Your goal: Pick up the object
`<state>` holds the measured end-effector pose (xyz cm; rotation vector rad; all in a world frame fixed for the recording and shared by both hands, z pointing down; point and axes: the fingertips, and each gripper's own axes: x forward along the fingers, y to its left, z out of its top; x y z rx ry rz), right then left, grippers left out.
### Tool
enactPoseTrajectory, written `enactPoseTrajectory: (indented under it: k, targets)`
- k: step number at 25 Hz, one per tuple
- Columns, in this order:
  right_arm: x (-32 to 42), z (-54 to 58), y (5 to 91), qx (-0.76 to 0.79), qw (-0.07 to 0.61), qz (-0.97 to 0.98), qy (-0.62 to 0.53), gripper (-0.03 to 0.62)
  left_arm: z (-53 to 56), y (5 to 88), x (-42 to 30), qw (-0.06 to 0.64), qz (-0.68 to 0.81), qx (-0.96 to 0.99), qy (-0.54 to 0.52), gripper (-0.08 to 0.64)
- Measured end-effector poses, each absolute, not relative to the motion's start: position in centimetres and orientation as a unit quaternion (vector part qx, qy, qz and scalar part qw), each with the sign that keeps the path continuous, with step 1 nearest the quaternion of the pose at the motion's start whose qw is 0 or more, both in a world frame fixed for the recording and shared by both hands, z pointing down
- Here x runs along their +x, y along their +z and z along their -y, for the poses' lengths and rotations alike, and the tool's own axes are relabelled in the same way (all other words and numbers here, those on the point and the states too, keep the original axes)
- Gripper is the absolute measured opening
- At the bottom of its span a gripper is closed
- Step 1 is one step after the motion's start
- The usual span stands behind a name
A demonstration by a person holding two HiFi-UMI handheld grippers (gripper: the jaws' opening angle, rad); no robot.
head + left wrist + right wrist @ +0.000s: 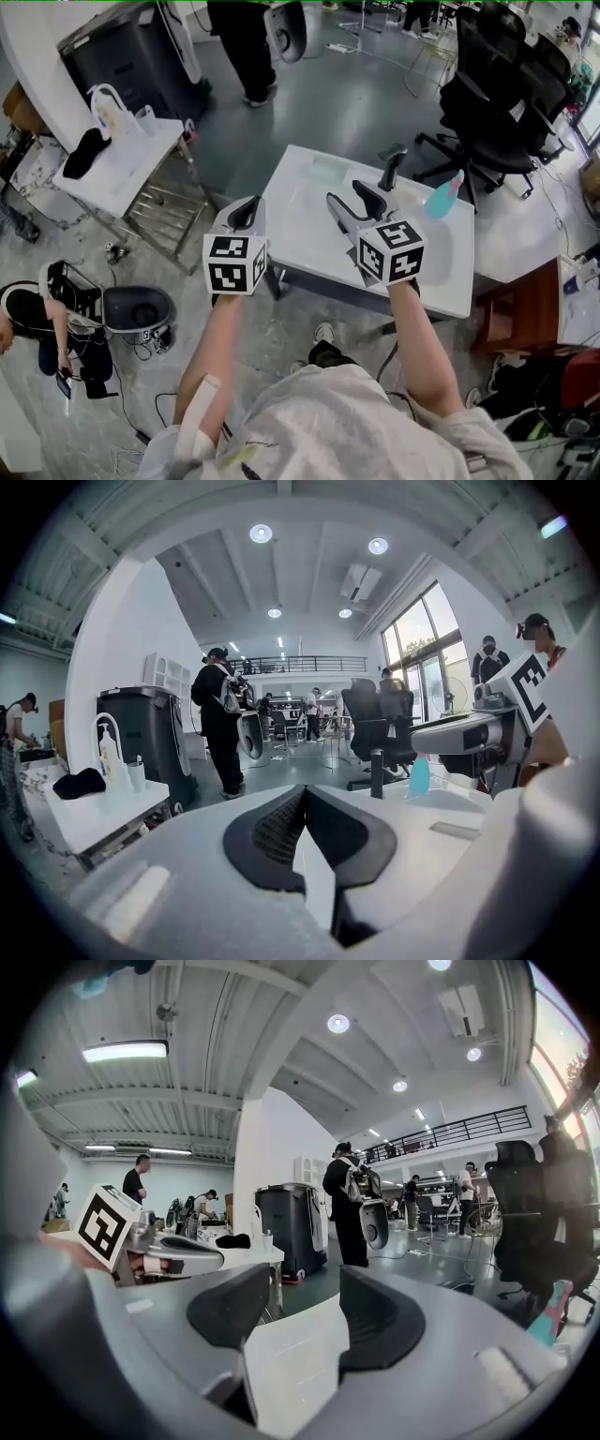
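Note:
A light blue bottle point(443, 197) lies on the white table point(309, 239) at its far right; it also shows as the bottle point(419, 774) in the left gripper view and at the right edge as the bottle point(553, 1312) in the right gripper view. My right gripper point(349, 195) hovers over the table, left of the bottle and apart from it. Its jaws stand wide, the right gripper point(305, 1288) holding nothing. My left gripper point(246, 212) hangs at the table's left edge, and the left gripper point(302, 794) has its jaws closed together on nothing.
A black upright piece point(391, 169) stands at the table's far edge. Black office chairs point(497, 103) crowd the far right. A small white side table point(122, 173) with a pump bottle stands left, a black bin point(131, 56) behind it. A person point(246, 47) stands beyond.

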<state>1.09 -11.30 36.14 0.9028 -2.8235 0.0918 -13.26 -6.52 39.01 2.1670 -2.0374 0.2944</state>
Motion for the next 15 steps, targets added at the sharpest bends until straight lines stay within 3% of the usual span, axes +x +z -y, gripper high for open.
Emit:
enactPoseTrajectory:
  k: [15]
  targets:
    - [-1.5,19.9,37.6,0.322,0.088,0.942,0.038,0.229,16.0,39.9,-15.2,0.072,0.660,0.740,0.106,0.000]
